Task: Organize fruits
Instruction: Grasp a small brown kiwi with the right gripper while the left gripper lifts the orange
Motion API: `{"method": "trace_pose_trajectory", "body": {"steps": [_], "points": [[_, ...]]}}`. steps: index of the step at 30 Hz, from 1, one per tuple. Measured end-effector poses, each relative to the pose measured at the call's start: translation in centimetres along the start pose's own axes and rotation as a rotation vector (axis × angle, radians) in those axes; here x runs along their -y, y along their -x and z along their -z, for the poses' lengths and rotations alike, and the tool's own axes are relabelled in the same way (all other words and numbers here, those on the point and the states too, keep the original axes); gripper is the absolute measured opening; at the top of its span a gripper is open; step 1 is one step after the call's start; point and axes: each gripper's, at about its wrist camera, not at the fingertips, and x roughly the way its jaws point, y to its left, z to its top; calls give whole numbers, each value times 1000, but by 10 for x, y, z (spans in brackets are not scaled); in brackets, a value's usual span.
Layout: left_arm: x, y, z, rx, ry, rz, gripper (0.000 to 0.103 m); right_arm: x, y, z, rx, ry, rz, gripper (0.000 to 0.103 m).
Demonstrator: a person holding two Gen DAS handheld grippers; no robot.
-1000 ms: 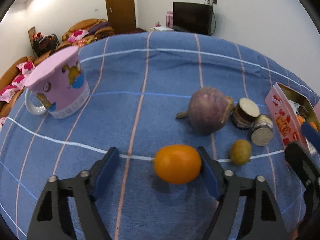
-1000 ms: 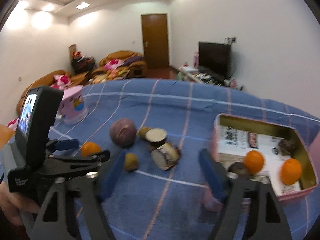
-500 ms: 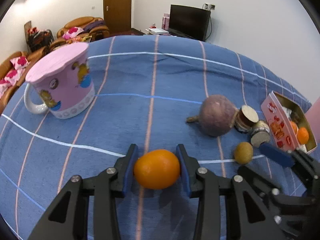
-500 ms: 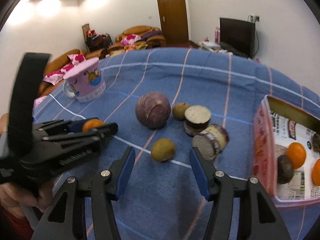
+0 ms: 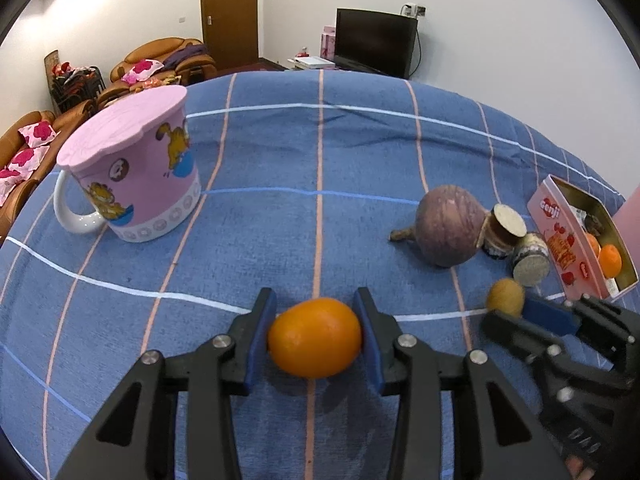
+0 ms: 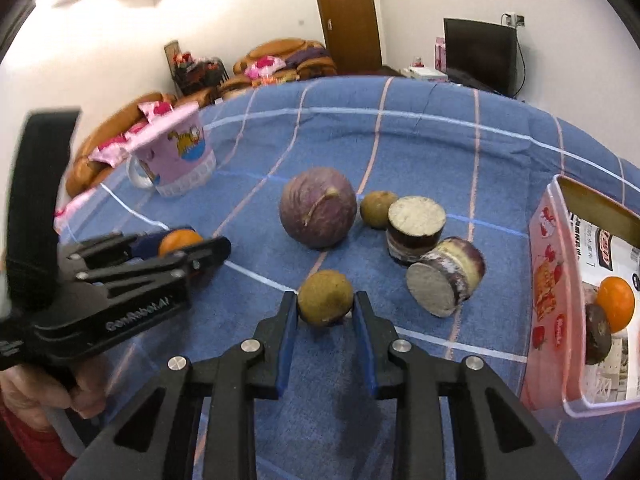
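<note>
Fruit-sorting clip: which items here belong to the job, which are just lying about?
Job:
left gripper shut on orange
right gripper shut on brown fruit
pink tin

Lying about:
pink mug
purple root
cut pieces

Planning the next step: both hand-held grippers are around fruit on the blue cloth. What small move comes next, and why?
Probably lift both straight up a little. The left hand-held gripper is pressed on the orange, and the right hand-held gripper, whose jaws have just been closing, pinches the small brown fruit. Both fruits sit on the blue cloth; the pink tin to the right already holds oranges.
</note>
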Motion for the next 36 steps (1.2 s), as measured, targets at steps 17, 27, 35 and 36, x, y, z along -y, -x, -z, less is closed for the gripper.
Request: {"method": "trace_pose_trajectory", "body": {"steps": [17, 27, 35, 36], "points": [[-8, 29, -3, 181, 98, -63, 40, 3, 54, 4, 287, 6, 12, 29], [21, 44, -3, 310, 62, -135, 40, 12, 67, 7, 346, 23, 145, 29], [45, 47, 5, 323, 34, -162, 40, 28, 83, 15, 370, 33, 177, 30], [50, 47, 5, 323, 28, -167, 40, 30, 84, 17, 371, 33, 178, 30]]}}
